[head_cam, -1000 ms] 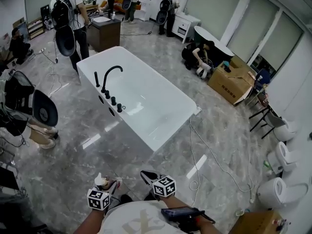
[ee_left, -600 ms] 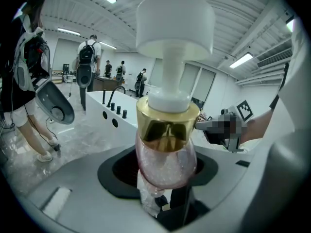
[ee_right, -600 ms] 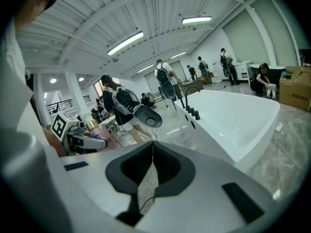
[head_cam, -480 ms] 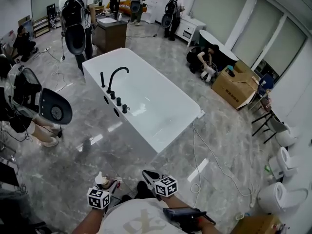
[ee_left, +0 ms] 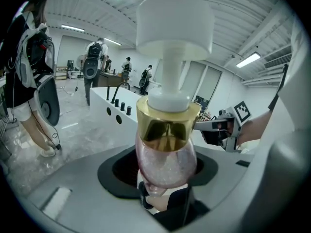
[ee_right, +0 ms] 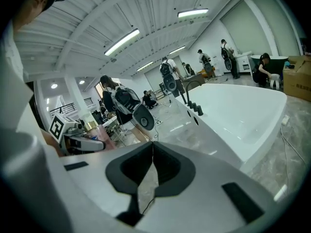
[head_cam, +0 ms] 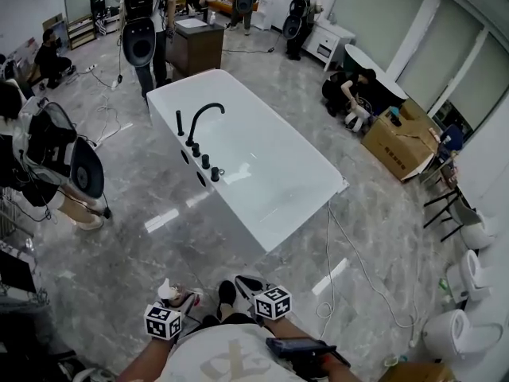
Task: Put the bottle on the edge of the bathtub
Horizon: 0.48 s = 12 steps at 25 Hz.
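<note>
A pink glittery bottle with a gold collar and a white pump head stands upright between the jaws of my left gripper, which is shut on its lower body. In the head view the bottle and left gripper sit at the bottom edge, well short of the white bathtub. My right gripper is shut with nothing in it, beside the left one. The tub's rim lies ahead to the right in the right gripper view.
A black faucet and several knobs stand on the tub's near rim. A person with a backpack is at the left, with others at the back. Cables trail over the floor right of the tub. A cardboard box and toilets are at the right.
The tub has shifted right and slightly lower in the head view. The person at the left has moved. Both grippers stay at the bottom edge, and the left still holds the bottle.
</note>
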{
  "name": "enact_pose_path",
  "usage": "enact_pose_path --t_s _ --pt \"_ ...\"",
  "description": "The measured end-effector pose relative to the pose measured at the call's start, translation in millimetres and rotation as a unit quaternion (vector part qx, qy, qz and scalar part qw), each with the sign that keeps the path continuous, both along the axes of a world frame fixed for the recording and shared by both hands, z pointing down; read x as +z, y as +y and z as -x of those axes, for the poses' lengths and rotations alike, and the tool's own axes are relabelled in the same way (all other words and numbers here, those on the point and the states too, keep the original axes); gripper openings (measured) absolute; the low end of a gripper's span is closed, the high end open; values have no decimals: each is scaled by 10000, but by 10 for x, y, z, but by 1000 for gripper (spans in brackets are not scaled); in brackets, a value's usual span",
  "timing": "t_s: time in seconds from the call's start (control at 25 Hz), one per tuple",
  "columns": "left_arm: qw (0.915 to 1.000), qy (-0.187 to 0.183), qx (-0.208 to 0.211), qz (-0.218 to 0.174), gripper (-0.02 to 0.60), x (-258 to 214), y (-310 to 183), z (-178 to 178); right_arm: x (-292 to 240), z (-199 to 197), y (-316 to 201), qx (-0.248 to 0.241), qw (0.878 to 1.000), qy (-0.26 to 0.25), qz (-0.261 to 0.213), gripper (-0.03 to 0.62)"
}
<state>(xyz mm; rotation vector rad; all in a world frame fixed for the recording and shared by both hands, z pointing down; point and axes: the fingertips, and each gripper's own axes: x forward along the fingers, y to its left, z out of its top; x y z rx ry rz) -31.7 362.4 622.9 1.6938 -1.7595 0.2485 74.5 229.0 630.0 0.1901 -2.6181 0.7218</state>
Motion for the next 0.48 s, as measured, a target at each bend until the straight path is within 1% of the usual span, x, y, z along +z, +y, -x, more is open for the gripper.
enact_pose_path --t_s 0.16,0.48 --pt "9999 -26 -93 -25 222 -62 -209 148 -50 179 -196 -82 9999 -75 2 6" --pt "9998 4 -189 -92 222 -136 -672 445 -31 494 -641 -183 9998 -15 49 6"
